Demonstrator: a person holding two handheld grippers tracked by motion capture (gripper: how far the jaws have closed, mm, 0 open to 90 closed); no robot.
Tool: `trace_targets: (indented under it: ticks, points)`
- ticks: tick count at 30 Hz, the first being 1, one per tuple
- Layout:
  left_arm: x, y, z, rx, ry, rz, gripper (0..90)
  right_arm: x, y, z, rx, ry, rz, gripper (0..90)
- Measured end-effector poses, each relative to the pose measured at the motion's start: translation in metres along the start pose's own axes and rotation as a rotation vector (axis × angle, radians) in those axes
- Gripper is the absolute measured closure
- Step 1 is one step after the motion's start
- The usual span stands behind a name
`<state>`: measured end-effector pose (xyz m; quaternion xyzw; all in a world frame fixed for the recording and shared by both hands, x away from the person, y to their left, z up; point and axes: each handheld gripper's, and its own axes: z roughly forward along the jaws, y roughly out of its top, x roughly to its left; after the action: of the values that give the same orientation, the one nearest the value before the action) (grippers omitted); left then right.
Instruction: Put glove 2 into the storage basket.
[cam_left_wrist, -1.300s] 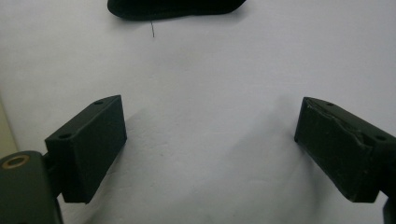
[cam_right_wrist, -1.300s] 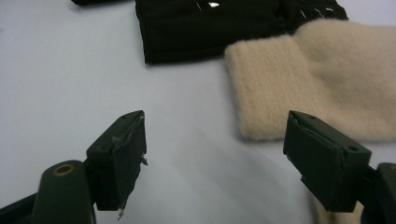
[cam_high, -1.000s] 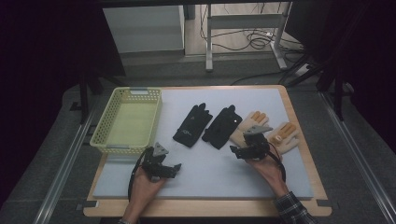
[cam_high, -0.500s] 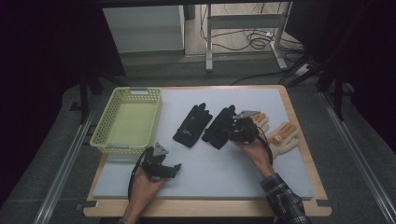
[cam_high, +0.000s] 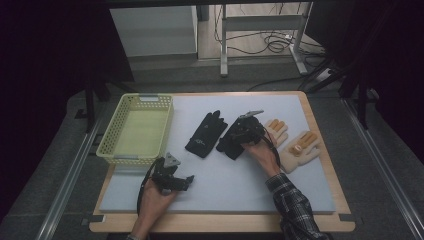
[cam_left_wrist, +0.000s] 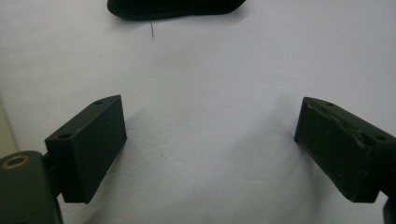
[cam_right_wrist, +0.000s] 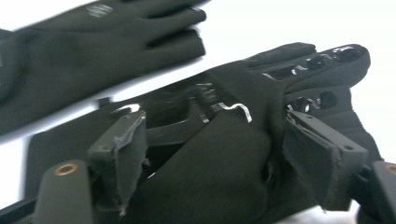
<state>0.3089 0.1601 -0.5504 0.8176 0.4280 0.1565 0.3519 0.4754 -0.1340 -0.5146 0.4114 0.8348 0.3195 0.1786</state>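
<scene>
Our right gripper (cam_high: 239, 131) has just swung from the tan gloves (cam_high: 300, 150) onto the right black glove (cam_right_wrist: 243, 140), jaws wide astride it, ungripped, while our left gripper (cam_high: 186, 180) waits open, empty.

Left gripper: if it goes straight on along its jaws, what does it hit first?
Probably the black glove lying ahead on the white mat. The left gripper is open with bare mat between its jaws, and nothing stands before that glove. Depth is unclear, so it could skim the mat first.
</scene>
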Motion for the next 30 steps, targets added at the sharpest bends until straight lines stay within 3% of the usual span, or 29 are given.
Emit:
trace_targets:
  ticks: [3, 7, 10, 12, 14, 17, 25, 30]
  points:
    - [0.0, 0.0, 0.0, 0.0, 0.0, 0.0, 9.1, -0.001, 0.002, 0.01, 0.036, -0.023, 0.005, 19.6]
    - [0.0, 0.0, 0.0, 0.0, 0.001, 0.001, 9.0, 0.0, 0.003, 0.012, 0.052, -0.004, 0.018, 33.2]
    - [0.0, 0.0, 0.0, 0.0, 0.001, 0.001, 9.0, 0.0, 0.002, 0.01, 0.043, 0.006, 0.022, 47.1]
    - [0.0, 0.0, 0.0, 0.0, 0.001, 0.001, 9.0, 0.003, 0.001, 0.008, 0.033, 0.011, 0.013, 64.5]
    - [0.0, 0.0, 0.0, 0.0, 0.001, 0.0, 9.0, 0.005, 0.0, 0.007, 0.029, -0.003, -0.023, 73.8]
    - [0.0, 0.0, 0.0, 0.0, 0.001, 0.001, 9.1, 0.003, 0.0, 0.007, 0.027, 0.013, -0.007, 76.2]
    - [0.0, 0.0, 0.0, 0.001, 0.0, 0.001, 9.0, 0.001, 0.001, 0.0, 0.019, 0.055, -0.03, 77.3]
    - [0.0, 0.0, 0.0, 0.001, 0.001, 0.0, 9.0, 0.008, 0.009, -0.032, -0.047, 0.122, -0.075, 77.2]
